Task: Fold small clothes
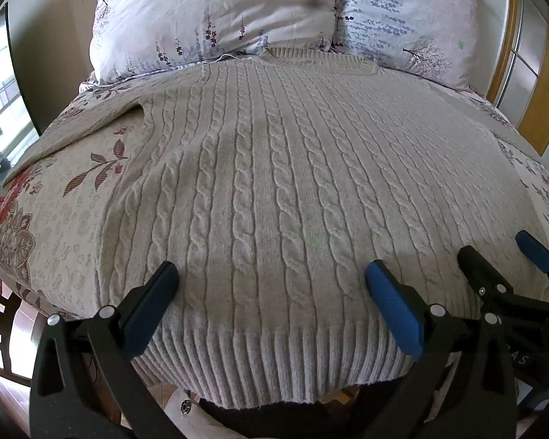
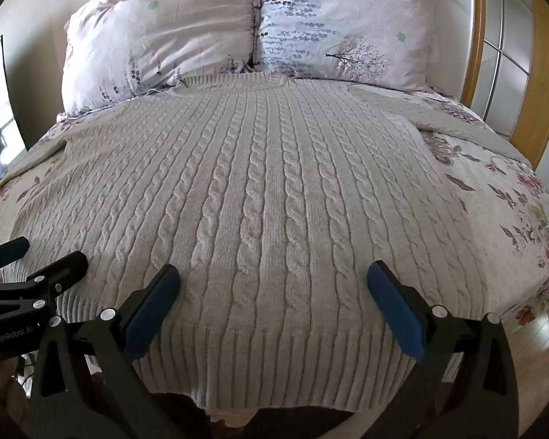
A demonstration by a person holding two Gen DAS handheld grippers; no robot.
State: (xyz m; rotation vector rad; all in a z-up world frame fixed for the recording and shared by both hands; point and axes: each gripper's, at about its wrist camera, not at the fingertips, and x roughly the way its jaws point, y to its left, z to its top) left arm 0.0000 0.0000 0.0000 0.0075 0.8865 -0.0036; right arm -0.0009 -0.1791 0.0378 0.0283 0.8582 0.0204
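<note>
A pale beige cable-knit sweater (image 1: 274,168) lies spread flat, front up, over a bed covered by a cream quilt with dark red flowers and leaves (image 1: 55,197); its ribbed hem hangs at the near edge at six o'clock and its ribbed collar points to twelve o'clock, touching the two pillows. The pink floral pillow (image 1: 208,14) stands at eleven o'clock and the paler pillow printed with purple sprigs and a bare tree (image 1: 406,18) at one o'clock, side by side against the wall. One sleeve runs off toward nine o'clock in the left wrist view. The left gripper (image 1: 272,278), black with blue pads, hovers just above the lower body of the sweater with its jaws spread wide and nothing between them. The right gripper (image 2: 274,278) does likewise beside it, jaws released and empty, over the same hem region. A wooden-framed panelled door (image 2: 508,58) stands at two o'clock beyond the bed.
</note>
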